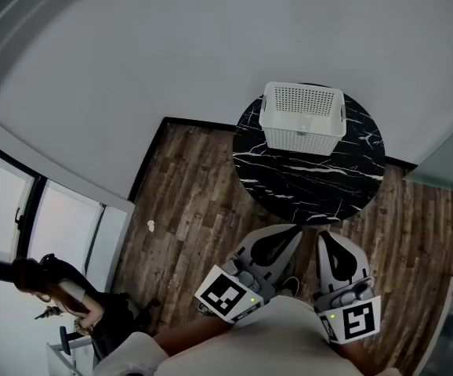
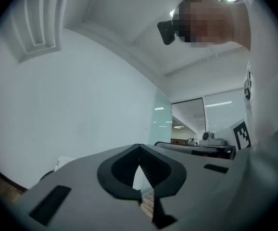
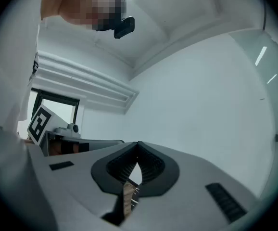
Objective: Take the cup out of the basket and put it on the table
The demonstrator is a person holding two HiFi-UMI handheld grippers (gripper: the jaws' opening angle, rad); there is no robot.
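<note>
A white perforated basket (image 1: 302, 117) stands at the far side of a round black marble table (image 1: 309, 180). Its inside is mostly hidden from here, and I cannot make out a cup in it. Both grippers are held low near the person's body, short of the table's near edge. The left gripper (image 1: 291, 232) is shut with nothing in it, its tips meeting in the left gripper view (image 2: 139, 148). The right gripper (image 1: 325, 238) is also shut and empty, its tips touching in the right gripper view (image 3: 138, 145). Both point up toward a pale wall.
The table stands on a dark wood plank floor (image 1: 187, 210) against a white wall (image 1: 211, 45). A glass panel (image 1: 450, 163) is at the right. Another person (image 1: 66, 292) sits at the lower left by a window.
</note>
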